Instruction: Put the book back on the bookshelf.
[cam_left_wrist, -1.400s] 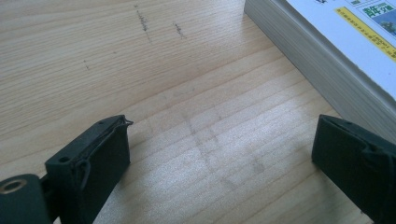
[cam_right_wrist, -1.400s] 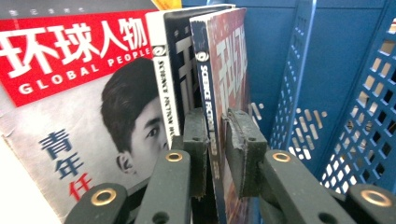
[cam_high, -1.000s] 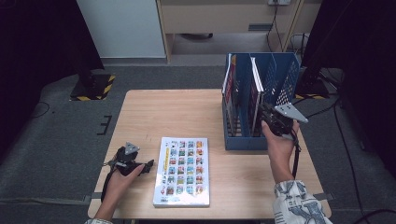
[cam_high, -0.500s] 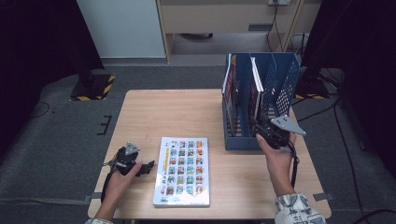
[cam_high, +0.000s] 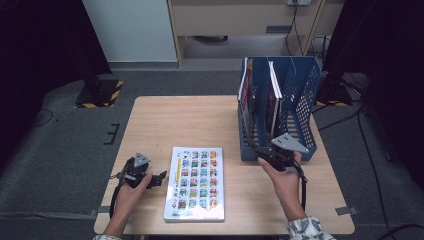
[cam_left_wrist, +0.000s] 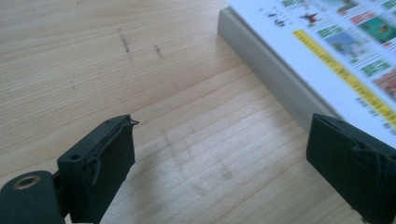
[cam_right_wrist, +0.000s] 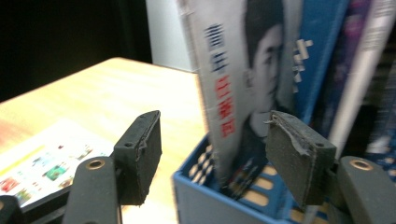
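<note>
A flat book (cam_high: 196, 182) with a grid of small coloured pictures lies at the table's front middle. Just left of it my left gripper (cam_high: 159, 179) rests open; its jaws have just been closing a little over bare wood (cam_left_wrist: 222, 140), with the book's edge (cam_left_wrist: 280, 70) beyond the right jaw. My right gripper (cam_high: 263, 153) is at the front of the blue file rack (cam_high: 306, 90). Its jaws (cam_right_wrist: 215, 135) have just been opening. A standing book (cam_right_wrist: 233, 70) with a portrait cover rises ahead between them, untouched.
The rack holds several upright books (cam_high: 274, 95) and stands at the table's right side. The wooden table (cam_high: 190, 120) has bare room behind the flat book. A dark floor and a black-and-yellow striped base (cam_high: 100, 92) lie beyond the table.
My right gripper has come down and toward me along the rack's front, and its jaws stand wider. The left hand and the flat book have stayed put.
</note>
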